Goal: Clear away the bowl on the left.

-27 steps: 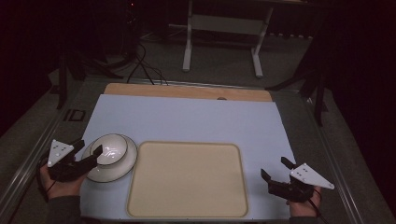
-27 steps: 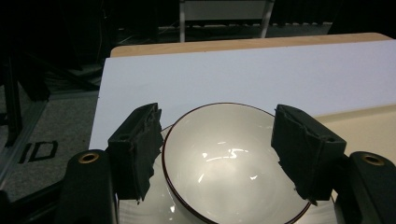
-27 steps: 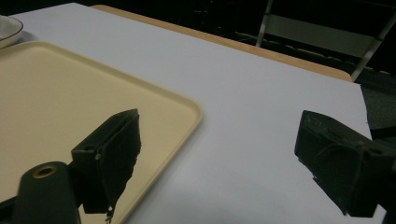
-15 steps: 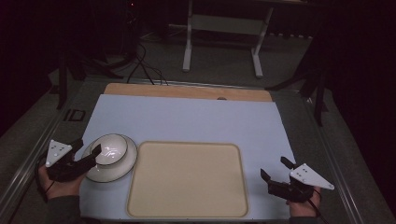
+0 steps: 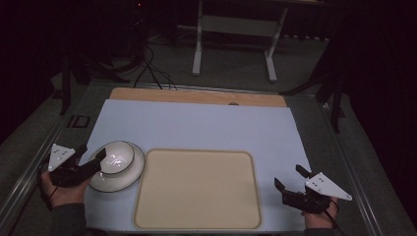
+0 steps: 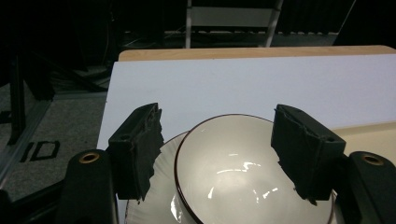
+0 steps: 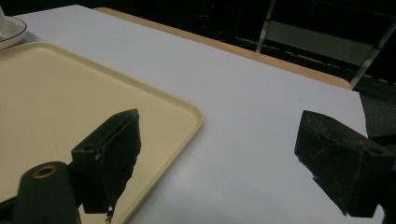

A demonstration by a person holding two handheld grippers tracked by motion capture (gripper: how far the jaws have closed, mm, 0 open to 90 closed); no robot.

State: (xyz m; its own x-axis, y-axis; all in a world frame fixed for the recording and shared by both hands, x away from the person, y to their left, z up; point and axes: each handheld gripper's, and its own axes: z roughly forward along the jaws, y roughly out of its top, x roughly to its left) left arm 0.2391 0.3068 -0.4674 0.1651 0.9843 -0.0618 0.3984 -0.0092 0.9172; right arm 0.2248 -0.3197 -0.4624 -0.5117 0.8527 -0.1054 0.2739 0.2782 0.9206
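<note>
A white bowl [image 5: 117, 157] is seen on a white plate [image 5: 129, 179], just left of the cream tray [image 5: 197, 189] on the tabletop [image 5: 206, 125]. The left hand-held gripper [image 5: 98, 158] is held wide apart around the bowl's rim. The right hand-held gripper [image 5: 290, 178] is held apart over bare tabletop.

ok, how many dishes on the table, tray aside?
2, stacked at the table's front left, beside the tray: a white bowl sitting on a white plate. The left tongs straddle the bowl, open. Nothing seems hidden.
</note>
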